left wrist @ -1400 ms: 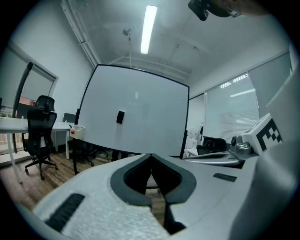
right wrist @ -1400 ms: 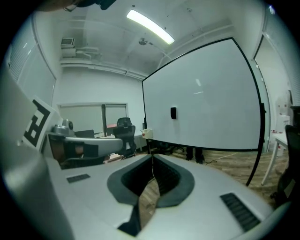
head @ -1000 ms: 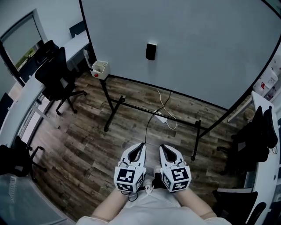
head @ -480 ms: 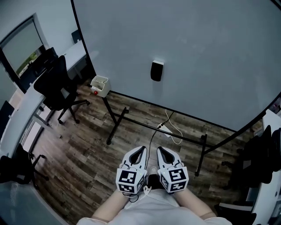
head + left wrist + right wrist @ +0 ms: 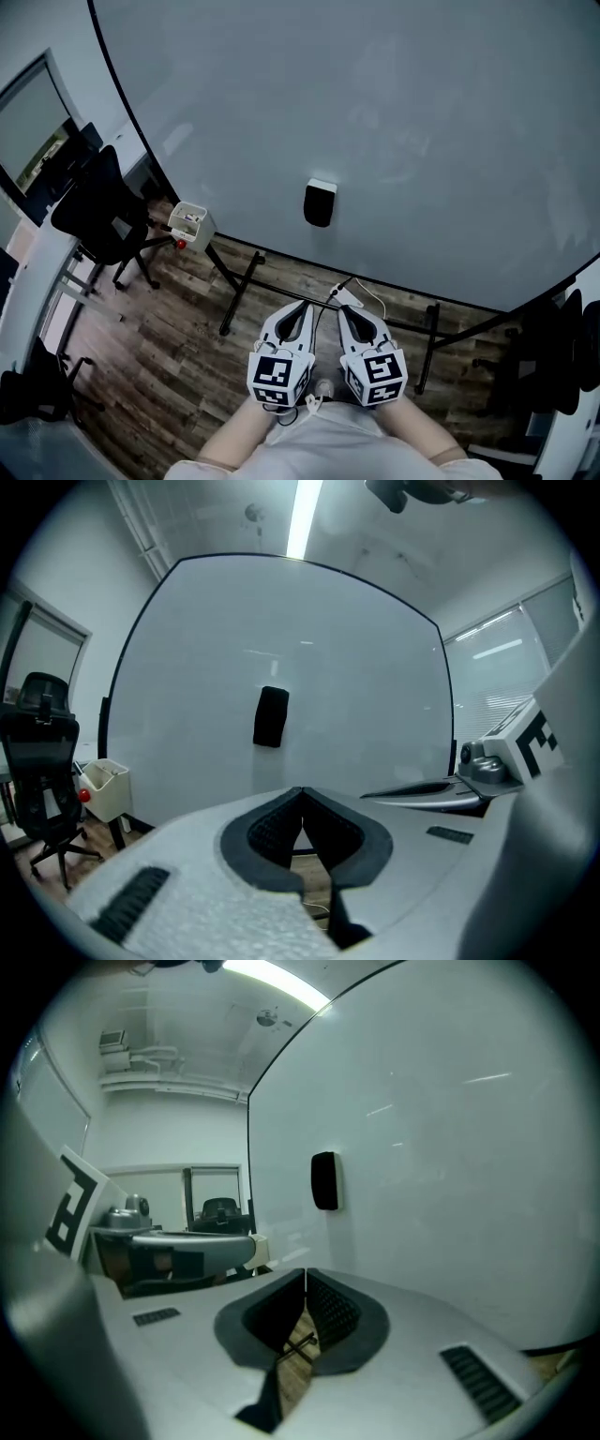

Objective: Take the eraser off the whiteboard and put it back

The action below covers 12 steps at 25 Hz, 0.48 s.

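Both grippers: left gripper (image 5: 301, 309) and right gripper (image 5: 344, 311) closed on nothing, side by side.
Eraser (image 5: 320, 203): stuck on the whiteboard (image 5: 394, 103), well apart from both.
Done: nothing; taking off and putting back both remain.

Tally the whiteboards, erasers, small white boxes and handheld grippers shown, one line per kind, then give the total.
whiteboard: 1
eraser: 1
small white box: 1
grippers: 2 (left gripper, right gripper)
total: 5

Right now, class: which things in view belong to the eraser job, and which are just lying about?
Belongs to the job:
eraser on the whiteboard
left gripper and right gripper, jaws shut, empty

Lying about:
office chair
white box
power strip
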### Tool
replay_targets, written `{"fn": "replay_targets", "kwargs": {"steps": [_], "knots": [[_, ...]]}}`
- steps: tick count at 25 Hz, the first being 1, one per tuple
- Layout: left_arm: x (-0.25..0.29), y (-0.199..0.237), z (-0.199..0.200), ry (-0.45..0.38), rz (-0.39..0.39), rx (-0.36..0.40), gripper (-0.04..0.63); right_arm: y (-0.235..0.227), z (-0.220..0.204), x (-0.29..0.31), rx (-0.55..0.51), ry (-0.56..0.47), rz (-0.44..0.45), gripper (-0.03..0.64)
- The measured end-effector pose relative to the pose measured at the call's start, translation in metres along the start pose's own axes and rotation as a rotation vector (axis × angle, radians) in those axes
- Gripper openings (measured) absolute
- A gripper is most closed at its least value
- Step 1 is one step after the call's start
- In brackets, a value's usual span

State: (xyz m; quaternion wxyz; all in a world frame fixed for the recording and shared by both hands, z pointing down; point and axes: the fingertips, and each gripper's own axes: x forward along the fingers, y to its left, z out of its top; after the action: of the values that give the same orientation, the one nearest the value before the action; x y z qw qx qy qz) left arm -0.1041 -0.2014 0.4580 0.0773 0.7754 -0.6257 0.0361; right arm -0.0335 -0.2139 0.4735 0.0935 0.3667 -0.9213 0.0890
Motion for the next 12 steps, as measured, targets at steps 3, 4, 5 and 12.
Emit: {"fn": "replay_targets", "kwargs": {"steps": [3, 4, 5, 12], "knots": [[0.019, 0.005, 0.010, -0.007, -0.023, 0.012, 0.018, -0.015, 0.007, 0.013, 0.007, -0.002, -0.030, 0.028], [0.024, 0.008, 0.013, -0.010, -0.024, 0.009, 0.018, -0.018, 0.009, 0.016, 0.009, -0.004, -0.041, 0.028], [0.029, 0.011, 0.016, -0.014, -0.023, 0.007, 0.018, -0.022, 0.011, 0.018, 0.011, -0.006, -0.052, 0.028], [0.064, 0.021, 0.045, -0.047, -0.097, 0.088, 0.018, -0.039, 0.023, 0.035, 0.029, -0.021, -0.158, 0.028]]}}
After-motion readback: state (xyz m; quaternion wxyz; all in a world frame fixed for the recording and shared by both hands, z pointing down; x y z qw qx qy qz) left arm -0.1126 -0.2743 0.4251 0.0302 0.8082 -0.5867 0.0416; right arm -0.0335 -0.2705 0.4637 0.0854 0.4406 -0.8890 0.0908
